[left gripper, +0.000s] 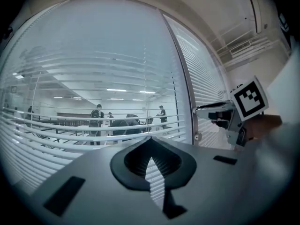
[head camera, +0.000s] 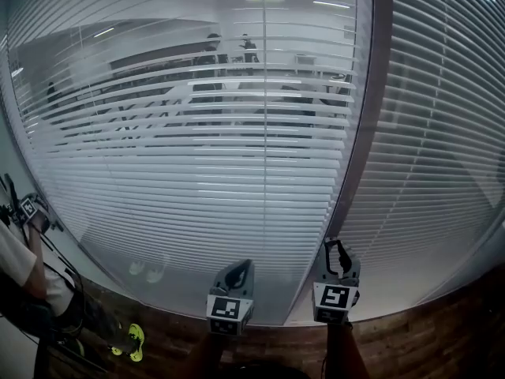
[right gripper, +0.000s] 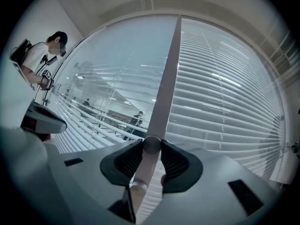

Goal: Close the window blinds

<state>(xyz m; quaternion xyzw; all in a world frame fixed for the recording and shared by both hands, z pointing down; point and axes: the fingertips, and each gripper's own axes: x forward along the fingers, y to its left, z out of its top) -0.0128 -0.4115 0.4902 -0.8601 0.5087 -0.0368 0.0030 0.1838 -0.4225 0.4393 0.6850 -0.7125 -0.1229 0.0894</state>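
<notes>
Right gripper (right gripper: pixel 151 149) clamps the knob (right gripper: pixel 151 143) on the mullion (right gripper: pixel 165 88); left gripper (left gripper: pixel 150 142) idles, jaws together. Slats (head camera: pixel 197 117) left of the mullion are see-through, so closing looks unfinished.

my forearms reach forward side by side, both pointing level. my left hand-held gripper (head camera: pixel 240 267) has its jaw tips together, nothing between them; my right hand-held gripper (head camera: pixel 339 248) clasps the thin wand (right gripper: pixel 165 78) at its jaw tips

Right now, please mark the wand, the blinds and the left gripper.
wand (right gripper: pixel 152 145): right gripper view, rounded part between the jaws
blinds (head camera: pixel 197 180): head view, a middle slat
left gripper (left gripper: pixel 150 139): left gripper view, between its fingertips
</notes>
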